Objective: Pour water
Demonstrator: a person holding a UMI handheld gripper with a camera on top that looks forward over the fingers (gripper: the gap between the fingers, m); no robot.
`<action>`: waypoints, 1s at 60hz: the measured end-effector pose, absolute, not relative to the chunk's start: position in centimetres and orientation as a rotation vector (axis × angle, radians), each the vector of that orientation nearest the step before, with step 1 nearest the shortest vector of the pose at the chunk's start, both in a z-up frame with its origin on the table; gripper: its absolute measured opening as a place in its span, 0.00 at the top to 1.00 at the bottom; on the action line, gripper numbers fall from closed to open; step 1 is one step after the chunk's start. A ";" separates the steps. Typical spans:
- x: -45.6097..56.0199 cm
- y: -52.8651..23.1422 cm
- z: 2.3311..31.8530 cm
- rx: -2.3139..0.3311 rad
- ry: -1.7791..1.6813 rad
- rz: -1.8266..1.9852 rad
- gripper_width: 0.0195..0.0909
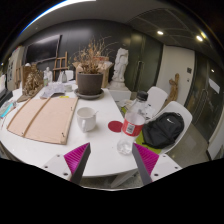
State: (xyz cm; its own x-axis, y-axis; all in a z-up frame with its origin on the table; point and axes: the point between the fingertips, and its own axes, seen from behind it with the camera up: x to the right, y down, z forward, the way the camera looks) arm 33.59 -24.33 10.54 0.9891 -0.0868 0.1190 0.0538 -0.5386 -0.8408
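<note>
Two-finger gripper at bottom centre, magenta pads spread wide, nothing held. Clear plastic water bottle with red label stood right of centre on round white table. White ceramic cup left of it; potted dried plant behind.

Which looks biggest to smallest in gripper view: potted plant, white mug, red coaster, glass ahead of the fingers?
1. Potted plant, though farthest away.
2. White mug and glass look about alike; the glass sits nearer the camera, so no ranking.
3. Red coaster.
Gripper open, holding nothing.
</note>
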 end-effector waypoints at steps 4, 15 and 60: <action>35.4 -23.6 9.2 -2.136 0.038 -0.172 0.08; 39.3 -20.1 6.3 -2.119 0.062 -0.143 0.08; 42.8 -11.9 5.1 -2.049 -0.011 -0.195 0.91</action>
State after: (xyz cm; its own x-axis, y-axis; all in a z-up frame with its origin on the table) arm 42.83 -11.87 5.10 0.9868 -0.0763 0.1431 0.0913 -0.4680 -0.8790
